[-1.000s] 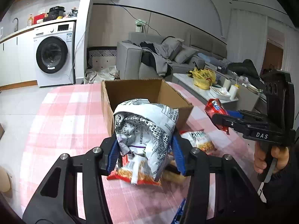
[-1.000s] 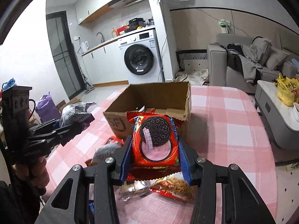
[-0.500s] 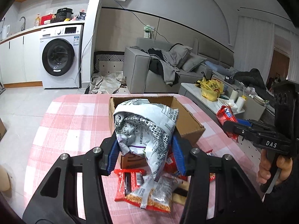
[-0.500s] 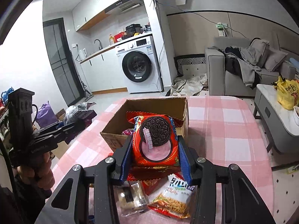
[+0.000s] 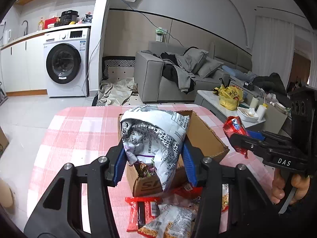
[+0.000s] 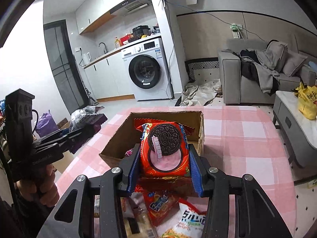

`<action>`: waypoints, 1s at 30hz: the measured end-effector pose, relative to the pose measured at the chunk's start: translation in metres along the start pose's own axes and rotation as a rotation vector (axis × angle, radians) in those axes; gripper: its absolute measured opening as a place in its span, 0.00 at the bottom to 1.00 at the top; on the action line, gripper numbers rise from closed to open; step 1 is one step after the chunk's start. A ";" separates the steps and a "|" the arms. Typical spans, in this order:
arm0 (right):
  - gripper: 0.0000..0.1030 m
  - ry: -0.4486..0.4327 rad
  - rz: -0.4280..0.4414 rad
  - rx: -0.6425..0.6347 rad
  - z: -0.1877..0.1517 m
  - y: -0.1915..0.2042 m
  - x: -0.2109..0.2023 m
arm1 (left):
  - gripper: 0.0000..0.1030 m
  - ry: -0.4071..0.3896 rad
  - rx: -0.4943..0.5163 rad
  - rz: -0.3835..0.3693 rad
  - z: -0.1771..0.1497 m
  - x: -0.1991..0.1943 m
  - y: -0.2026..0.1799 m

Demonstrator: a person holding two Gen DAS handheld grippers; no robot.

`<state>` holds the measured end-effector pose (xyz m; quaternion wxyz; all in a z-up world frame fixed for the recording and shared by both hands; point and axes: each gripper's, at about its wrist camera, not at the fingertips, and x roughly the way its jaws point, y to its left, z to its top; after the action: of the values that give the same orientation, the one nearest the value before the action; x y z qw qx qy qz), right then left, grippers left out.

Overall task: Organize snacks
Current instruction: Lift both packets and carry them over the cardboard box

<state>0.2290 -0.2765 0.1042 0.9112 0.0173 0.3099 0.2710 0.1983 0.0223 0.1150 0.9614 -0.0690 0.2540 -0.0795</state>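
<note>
My left gripper is shut on a white crinkled snack bag with black print, held in the air in front of the open cardboard box. My right gripper is shut on a red Oreo packet, held above the near edge of the same box. In the left wrist view the right gripper with the Oreo packet is at the right. In the right wrist view the left gripper with the white bag is at the left. Something purple lies inside the box.
The box stands on a table with a pink checked cloth. Several loose snack packets lie on the cloth in front of the box, also in the right wrist view. Beyond are a washing machine, a grey sofa and a low white table.
Both grippers have risen and drawn back with their snacks. The box and the loose packets now sit lower and farther in both views. Both grips are unchanged.
</note>
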 end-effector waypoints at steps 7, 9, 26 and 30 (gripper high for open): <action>0.44 0.011 0.019 0.026 0.003 -0.006 0.022 | 0.46 0.023 0.024 0.001 0.012 0.036 -0.010; 0.44 0.012 0.023 0.025 0.005 -0.005 0.027 | 0.46 0.033 0.023 -0.004 0.014 0.049 -0.014; 0.44 0.048 0.019 0.036 0.010 -0.015 0.080 | 0.46 0.095 0.075 0.027 0.010 0.130 -0.040; 0.44 0.064 0.012 0.050 0.008 -0.020 0.090 | 0.46 0.112 0.075 0.048 0.006 0.151 -0.046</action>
<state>0.3025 -0.2473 0.0570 0.8985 0.0334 0.3453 0.2691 0.3254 -0.0504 0.0563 0.9492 -0.0222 0.3059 -0.0699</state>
